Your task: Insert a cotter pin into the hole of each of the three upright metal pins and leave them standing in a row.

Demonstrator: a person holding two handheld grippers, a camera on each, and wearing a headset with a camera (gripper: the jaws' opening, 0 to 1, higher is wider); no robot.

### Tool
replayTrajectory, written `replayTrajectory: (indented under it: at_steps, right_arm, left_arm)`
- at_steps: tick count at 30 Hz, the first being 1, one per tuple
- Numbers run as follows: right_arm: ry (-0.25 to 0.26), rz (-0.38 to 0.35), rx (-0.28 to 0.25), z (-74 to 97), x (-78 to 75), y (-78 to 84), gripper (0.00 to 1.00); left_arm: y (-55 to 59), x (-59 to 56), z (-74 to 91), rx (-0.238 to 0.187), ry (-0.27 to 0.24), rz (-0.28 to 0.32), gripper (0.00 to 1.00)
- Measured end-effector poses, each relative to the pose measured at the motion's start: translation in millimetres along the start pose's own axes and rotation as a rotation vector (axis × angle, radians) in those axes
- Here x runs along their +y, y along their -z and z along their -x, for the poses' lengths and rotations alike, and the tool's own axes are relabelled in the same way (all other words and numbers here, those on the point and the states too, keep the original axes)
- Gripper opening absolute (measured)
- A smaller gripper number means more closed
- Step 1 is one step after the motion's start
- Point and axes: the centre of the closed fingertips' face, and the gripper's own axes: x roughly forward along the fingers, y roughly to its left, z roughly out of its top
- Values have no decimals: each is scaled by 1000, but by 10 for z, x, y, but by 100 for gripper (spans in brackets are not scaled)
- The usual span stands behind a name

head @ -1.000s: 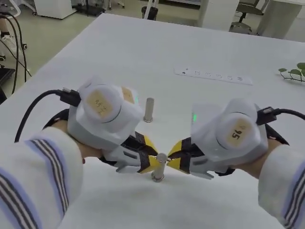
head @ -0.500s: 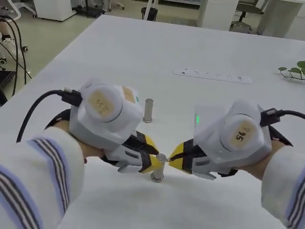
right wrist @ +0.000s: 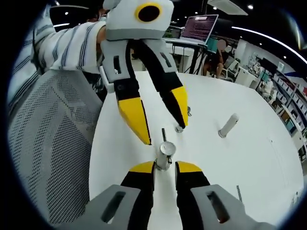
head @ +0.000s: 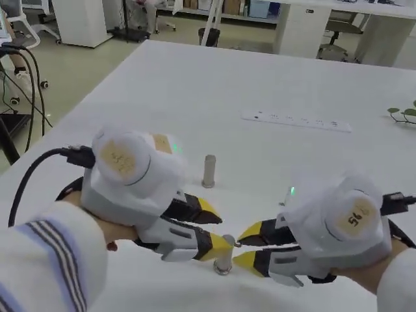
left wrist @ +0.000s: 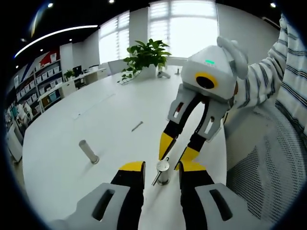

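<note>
An upright metal pin [head: 223, 258] stands near the table's front edge with a thin cotter pin [left wrist: 155, 179] through its head. My left gripper [head: 214, 227] is open, its yellow jaws on either side of that pin [left wrist: 163, 171]. From the other side my right gripper [head: 248, 246] faces it, open, with its tips just short of the pin [right wrist: 165, 155]. The cotter pin's end [right wrist: 163, 135] sticks out toward the left gripper [right wrist: 158, 117]. A second metal pin [head: 208, 171] stands farther back. A round base [right wrist: 179, 128] shows behind a left jaw.
A white power strip [head: 296, 121] lies across the far table, and a potted plant [head: 403, 114] is at the right edge. A loose cotter pin [left wrist: 137, 126] lies on the white table [head: 195, 84]. A mesh chair [right wrist: 53, 143] sits off the near edge.
Both grippers have opened. The right one has let go of the cotter pin and backed slightly away from the pin. My head has moved, shifting the whole picture.
</note>
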Motion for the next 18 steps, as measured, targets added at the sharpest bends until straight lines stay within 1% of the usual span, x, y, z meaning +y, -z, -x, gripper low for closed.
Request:
replayTrajectory:
  at_steps: [2,3,4,6,9,11,12,13,14,16,18]
  right_arm:
    - [-10,-38,-12,-20,33,24,11]
    - [-15,-56,-19,-34,49,28,12]
    - [-20,-75,-27,-54,67,38,14]
    - [-30,-90,-41,-90,102,39,19]
    - [-36,-113,-57,-146,128,26,27]
    - [-33,-127,-72,-181,120,7,29]
    - [-32,-135,-81,-193,115,-12,29]
    - [-25,-145,-93,-202,102,-30,29]
    - [-18,-156,-105,-210,88,-47,30]
    - [-21,-188,-127,-229,73,-74,32]
    - [-23,-207,-140,-244,58,-78,33]
  left_arm:
    - [-59,13,77,-46,-16,30,33]
    - [-92,4,118,-73,-16,56,36]
    - [-108,-5,147,-89,-17,71,38]
    - [-136,-14,217,-118,-28,82,43]
    - [-144,-39,294,-136,-45,108,53]
    - [-126,-37,338,-140,-69,119,62]
    - [-86,-6,365,-131,-102,155,65]
    - [-59,11,382,-125,-120,177,66]
    - [-47,4,391,-125,-120,177,67]
    - [2,-4,414,-122,-132,205,70]
    - [40,12,433,-124,-159,210,78]
